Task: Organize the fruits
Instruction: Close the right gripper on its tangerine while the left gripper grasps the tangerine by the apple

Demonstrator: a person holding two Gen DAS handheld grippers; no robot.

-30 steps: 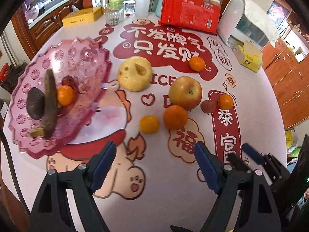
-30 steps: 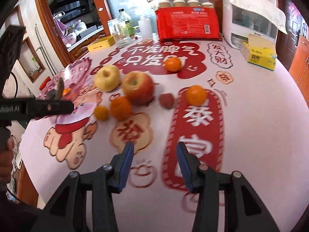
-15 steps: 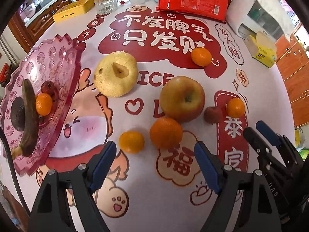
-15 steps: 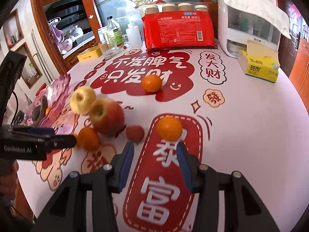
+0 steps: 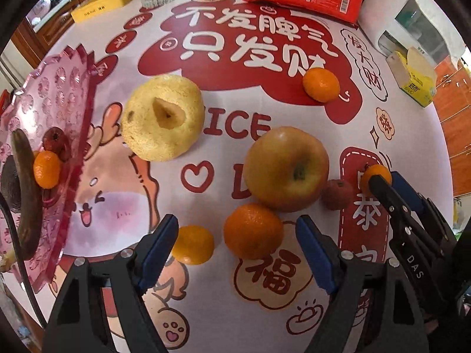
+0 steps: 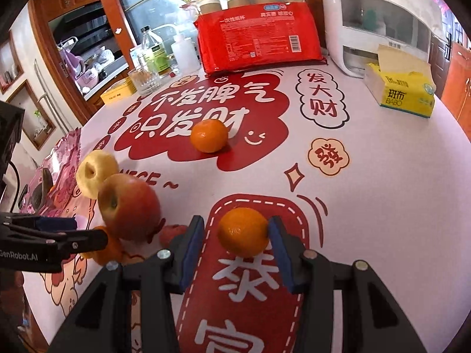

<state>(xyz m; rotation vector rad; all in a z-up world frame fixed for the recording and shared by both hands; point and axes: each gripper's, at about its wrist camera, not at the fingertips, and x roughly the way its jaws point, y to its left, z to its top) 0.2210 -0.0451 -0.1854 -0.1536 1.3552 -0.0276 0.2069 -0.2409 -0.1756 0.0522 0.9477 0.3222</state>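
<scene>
My left gripper [image 5: 237,250] is open, its fingers either side of an orange [image 5: 253,231], with a small tangerine [image 5: 192,244] by the left finger. Behind them lie a red-yellow apple [image 5: 287,167], a yellow pear [image 5: 163,117], a small red fruit [image 5: 337,194] and another tangerine [image 5: 321,84]. A pink plate [image 5: 59,94] at the left holds a dark banana, a tangerine, an avocado and a red fruit. My right gripper [image 6: 235,248] is open around a tangerine [image 6: 243,231] on the table; its right pad touches it, the left stands off.
At the table's back stand a red package [image 6: 259,44], a white appliance [image 6: 376,20], a yellow tissue box [image 6: 403,91], a glass [image 6: 144,81] and bottles [image 6: 154,53]. The right gripper shows at the right edge of the left wrist view [image 5: 379,181].
Both grippers have moved forward and lower. The left now straddles the orange. The right has reached the tangerine, which now sits between its fingers.
</scene>
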